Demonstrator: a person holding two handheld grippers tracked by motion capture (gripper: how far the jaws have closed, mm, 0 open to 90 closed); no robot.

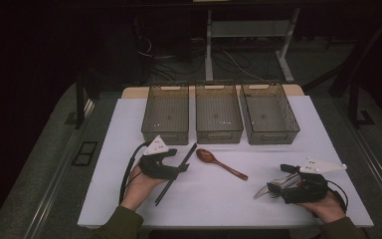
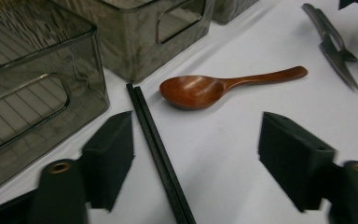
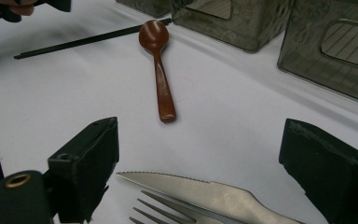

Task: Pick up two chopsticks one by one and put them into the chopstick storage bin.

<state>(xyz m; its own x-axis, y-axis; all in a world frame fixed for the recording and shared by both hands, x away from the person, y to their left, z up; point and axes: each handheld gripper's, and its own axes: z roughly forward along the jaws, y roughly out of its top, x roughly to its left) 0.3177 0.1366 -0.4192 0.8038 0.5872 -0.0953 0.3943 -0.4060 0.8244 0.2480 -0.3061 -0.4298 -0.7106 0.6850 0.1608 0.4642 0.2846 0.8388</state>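
The left gripper [image 1: 181, 167] stands with its jaws apart astride the pair of thin, straight, matte black chopsticks [image 2: 156, 144], the pads not pressing on them. The two square-edged sticks lie side by side, touching along their length, flat on the white counter [image 1: 214, 194]. Their far ends lie just left of the bowl of the glossy reddish-brown wooden spoon [image 1: 220, 163] and close to the front wall of the left smoky clear plastic bin [image 1: 165, 113]. Right of the spoon, well apart from it, the right gripper [image 1: 277, 186] holds its jaws apart, a serrated steel knife [image 3: 205, 191] and a steel fork [image 3: 168, 212] lying between them, untouched by the pads as far as shows.
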